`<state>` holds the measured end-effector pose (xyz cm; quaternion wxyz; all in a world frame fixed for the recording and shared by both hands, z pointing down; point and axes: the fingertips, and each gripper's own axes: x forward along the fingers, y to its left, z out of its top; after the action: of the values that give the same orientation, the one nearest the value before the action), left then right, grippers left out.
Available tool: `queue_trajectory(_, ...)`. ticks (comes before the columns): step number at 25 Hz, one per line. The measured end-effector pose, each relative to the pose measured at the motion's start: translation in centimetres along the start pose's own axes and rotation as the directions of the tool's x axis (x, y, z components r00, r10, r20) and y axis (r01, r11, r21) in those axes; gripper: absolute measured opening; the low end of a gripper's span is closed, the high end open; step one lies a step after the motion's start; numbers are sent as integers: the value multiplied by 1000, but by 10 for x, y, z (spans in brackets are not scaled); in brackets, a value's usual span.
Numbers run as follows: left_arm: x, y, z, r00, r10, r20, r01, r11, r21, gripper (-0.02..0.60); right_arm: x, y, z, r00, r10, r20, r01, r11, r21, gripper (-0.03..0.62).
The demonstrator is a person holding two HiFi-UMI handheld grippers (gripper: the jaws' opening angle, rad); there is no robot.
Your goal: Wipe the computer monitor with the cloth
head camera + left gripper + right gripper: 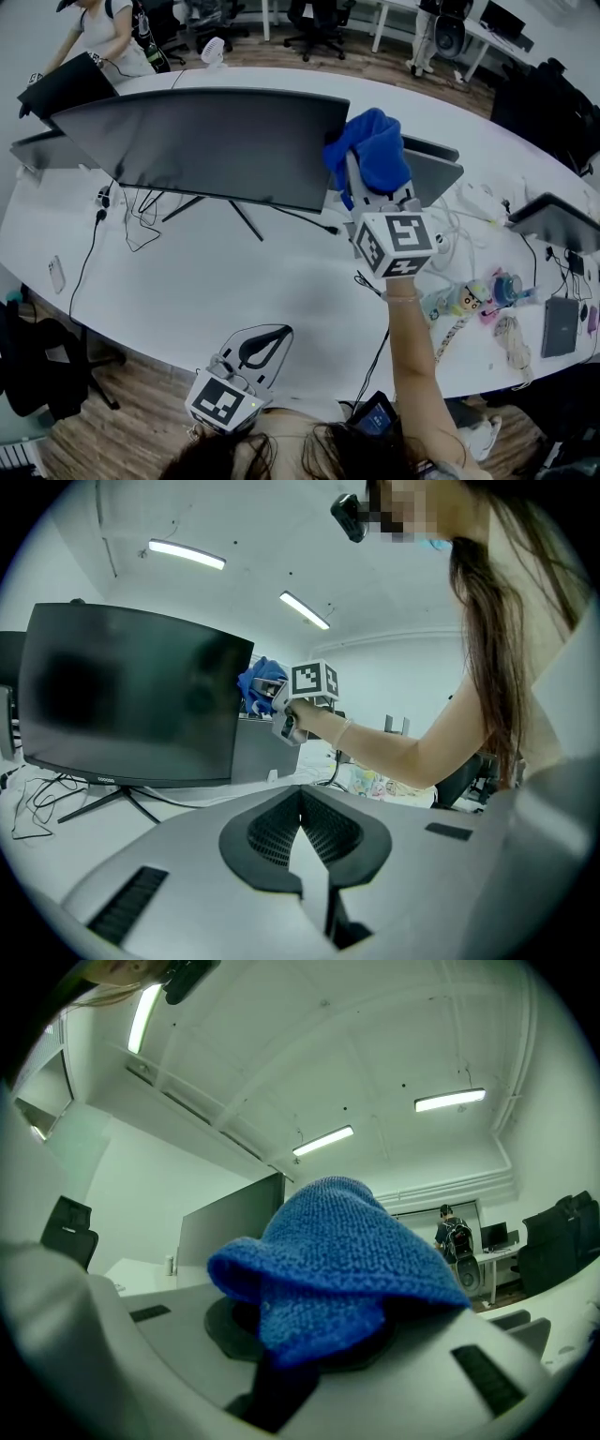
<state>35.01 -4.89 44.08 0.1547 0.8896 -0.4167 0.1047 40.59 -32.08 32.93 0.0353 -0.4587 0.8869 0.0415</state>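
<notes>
While left gripper (269,339) hangs idle, cloth (378,150) sits at monitor (216,141) edge

Nearest the person, the left gripper's fingers are together on nothing. Farther out, the right gripper (375,192) has its fingers clamped on the blue cloth, bunched over their tips. Just left of those fingers stands the dark monitor, its right edge meeting the cloth.

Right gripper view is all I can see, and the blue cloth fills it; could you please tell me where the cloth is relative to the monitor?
Observer: In the head view the cloth sits at the top right corner of the monitor. I cannot confirm contact.
Operator: Thank you. Is the other gripper helping?
Observer: No. The left gripper is shut and empty, low by the person's body and apart from the monitor.
Operator: And is the monitor switched on?
Observer: Its screen is dark in the left gripper view.
</notes>
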Motion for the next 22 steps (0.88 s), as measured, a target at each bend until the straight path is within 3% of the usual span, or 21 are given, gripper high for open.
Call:
queue_trajectory(16,-4,9,-1,1000,-26,1,26,999,22,9,0,-2,-31,999,-39,-29,40,998,39,86)
queue_trajectory(22,-4,10,-3,1000,-24,4,24,1000,-8,9,0,-2,-40,998,-42,-45,43,998,41,86)
